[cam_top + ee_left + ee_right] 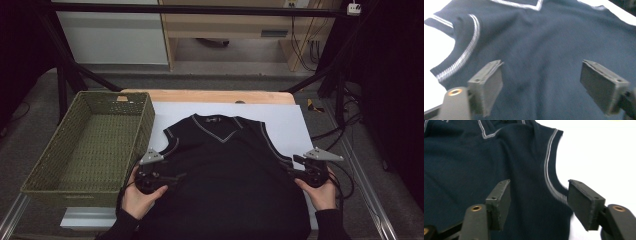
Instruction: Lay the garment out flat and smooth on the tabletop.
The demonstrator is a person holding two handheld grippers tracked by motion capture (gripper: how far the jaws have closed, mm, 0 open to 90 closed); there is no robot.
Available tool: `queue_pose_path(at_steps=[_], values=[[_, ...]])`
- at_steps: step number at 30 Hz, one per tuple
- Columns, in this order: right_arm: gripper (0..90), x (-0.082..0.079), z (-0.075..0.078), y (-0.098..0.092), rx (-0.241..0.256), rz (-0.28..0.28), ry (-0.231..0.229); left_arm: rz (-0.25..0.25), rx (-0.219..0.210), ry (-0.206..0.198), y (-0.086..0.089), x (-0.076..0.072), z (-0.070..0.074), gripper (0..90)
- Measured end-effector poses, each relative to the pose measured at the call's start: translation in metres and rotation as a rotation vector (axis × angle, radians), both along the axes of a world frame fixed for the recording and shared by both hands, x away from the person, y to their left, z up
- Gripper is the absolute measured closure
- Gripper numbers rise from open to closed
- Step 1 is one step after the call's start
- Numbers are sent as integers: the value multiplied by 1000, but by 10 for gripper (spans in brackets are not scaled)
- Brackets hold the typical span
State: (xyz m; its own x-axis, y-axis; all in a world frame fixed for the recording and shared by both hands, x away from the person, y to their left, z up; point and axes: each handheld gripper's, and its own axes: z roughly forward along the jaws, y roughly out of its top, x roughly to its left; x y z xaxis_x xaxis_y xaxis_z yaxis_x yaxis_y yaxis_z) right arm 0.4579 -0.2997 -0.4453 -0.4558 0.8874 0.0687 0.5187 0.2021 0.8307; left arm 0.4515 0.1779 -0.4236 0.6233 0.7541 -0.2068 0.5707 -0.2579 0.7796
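A dark navy sleeveless V-neck vest [225, 170] with pale grey trim lies flat, collar away from me, on a white sheet [285, 120]. My left gripper [172, 176] hovers open at the vest's left side, just below the left armhole [461, 57]; nothing sits between its pads. My right gripper [295, 167] stands open at the vest's right edge, its jaws straddling the trimmed armhole edge [554, 187] without closing on it. The vest's cloth [544, 50] fills the space ahead of the left jaws, and the V-neck collar [486, 133] lies beyond the right ones.
A green woven basket [132, 102] with nothing inside stands at the left, close against the sheet and near my left hand. The wooden table edge [210, 95] lies behind the vest. Black frame poles [62, 85] and cables [345, 125] flank the table.
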Motion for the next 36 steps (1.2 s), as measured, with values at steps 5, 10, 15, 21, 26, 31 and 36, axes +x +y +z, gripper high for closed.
queue_pose_path(at_steps=[5, 10, 15, 21, 26, 31, 36], values=[[287, 24, 0, 4, 19, 11, -13, 43, -4, -69, -2, 24, 3, 88], [256, 43, -1, 6, 27, 6, -12, 67, -31, -105, -7, 44, 2, 54], [227, 57, -3, 11, 26, 10, -6, 68, -34, -108, -10, 61, 3, 37], [224, 74, -9, 12, 24, 0, 2, 119, -47, -90, -7, 83, 3, 33], [249, 87, -14, 14, 27, -10, 14, 164, -25, -93, -4, 101, 1, 34], [259, 98, -17, 17, 4, -12, 28, 219, 14, -95, 0, 120, -1, 59], [289, 108, -20, 18, -9, -33, 39, 279, 70, -54, 2, 138, -14, 111]])
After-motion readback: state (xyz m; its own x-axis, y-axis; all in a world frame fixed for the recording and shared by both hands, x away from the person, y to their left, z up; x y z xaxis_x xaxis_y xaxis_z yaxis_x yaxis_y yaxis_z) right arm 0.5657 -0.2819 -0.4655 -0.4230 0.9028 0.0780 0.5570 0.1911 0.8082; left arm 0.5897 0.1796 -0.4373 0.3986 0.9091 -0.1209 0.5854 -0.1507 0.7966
